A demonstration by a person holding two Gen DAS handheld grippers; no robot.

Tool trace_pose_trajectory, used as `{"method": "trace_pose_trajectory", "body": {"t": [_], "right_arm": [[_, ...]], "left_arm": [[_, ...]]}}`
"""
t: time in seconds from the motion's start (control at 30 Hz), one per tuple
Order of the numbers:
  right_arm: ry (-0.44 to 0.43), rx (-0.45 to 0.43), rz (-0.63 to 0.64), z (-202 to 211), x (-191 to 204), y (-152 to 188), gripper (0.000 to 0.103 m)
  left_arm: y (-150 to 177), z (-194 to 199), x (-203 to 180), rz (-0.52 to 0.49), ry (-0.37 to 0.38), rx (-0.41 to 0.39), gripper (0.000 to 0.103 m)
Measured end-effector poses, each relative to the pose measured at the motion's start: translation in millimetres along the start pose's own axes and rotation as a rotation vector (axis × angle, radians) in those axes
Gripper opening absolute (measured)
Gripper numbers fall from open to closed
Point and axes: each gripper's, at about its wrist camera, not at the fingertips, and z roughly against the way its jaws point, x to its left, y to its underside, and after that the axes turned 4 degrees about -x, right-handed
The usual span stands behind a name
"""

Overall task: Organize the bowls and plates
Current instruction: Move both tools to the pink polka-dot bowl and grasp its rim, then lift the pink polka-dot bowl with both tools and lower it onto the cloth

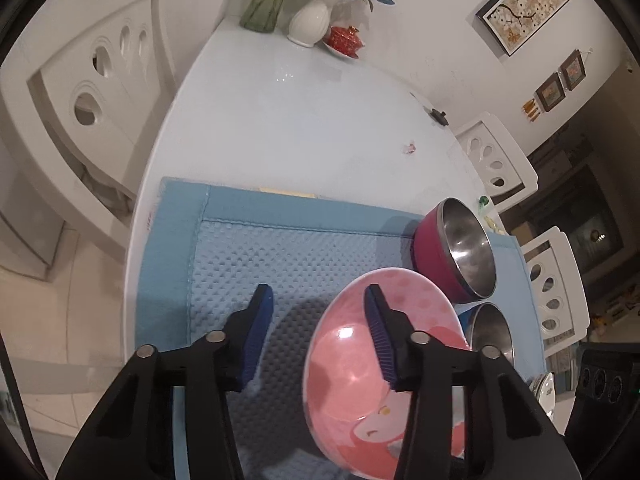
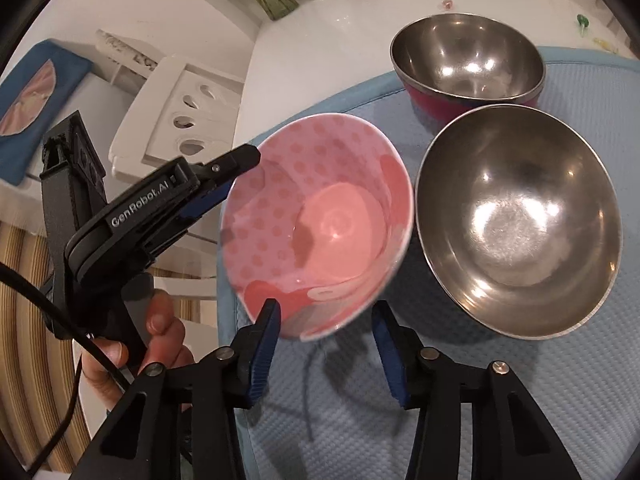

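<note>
A pink dotted bowl (image 1: 348,368) (image 2: 320,208) sits tilted on the blue mat (image 1: 240,240) (image 2: 360,420). My left gripper (image 1: 318,320) is open over its left rim, with the right finger over the bowl's inside and the left finger clear of it above the mat. In the right wrist view one left finger (image 2: 240,160) reaches the bowl's far-left rim. My right gripper (image 2: 326,320) is open at the bowl's near rim, pads apart from it. A steel bowl with a magenta outside (image 1: 468,248) (image 2: 468,56) and a second steel bowl (image 1: 492,332) (image 2: 520,220) stand to the right.
The mat lies on a white table (image 1: 300,120) (image 2: 320,32). A glass vase (image 1: 268,0), a white vase (image 1: 310,20) and a red dish (image 1: 344,38) stand at its far end. White chairs (image 1: 92,92) (image 1: 556,280) (image 2: 180,120) flank it. A hand (image 2: 160,340) holds the left gripper's handle.
</note>
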Motion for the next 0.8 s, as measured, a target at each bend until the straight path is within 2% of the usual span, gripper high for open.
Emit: {"method": "trace_pose_trajectory", "body": {"t": [0.13,0.37,0.57,0.67,0.8], "right_arm": [[0.019,0.006,-0.003,-11,4,-5,0.043],[0.031,0.030,-0.034,-29,-3,-9,0.037],[0.053,0.036,0.074,-31,-1,1,0.030],[0.042,0.034,0.114,-24,3,11,0.030],[0.031,0.042,0.160,-11,12,25,0.030]], "left_arm": [[0,-5,6,0.014,0.025,0.008,0.037],[6,-25,4,-0.002,0.044,0.074,0.018],[15,0,-5,-0.012,0.072,0.012,0.018],[26,15,-10,-0.034,0.024,0.000,0.018],[44,46,-11,0.005,-0.010,-0.039,0.018]]}}
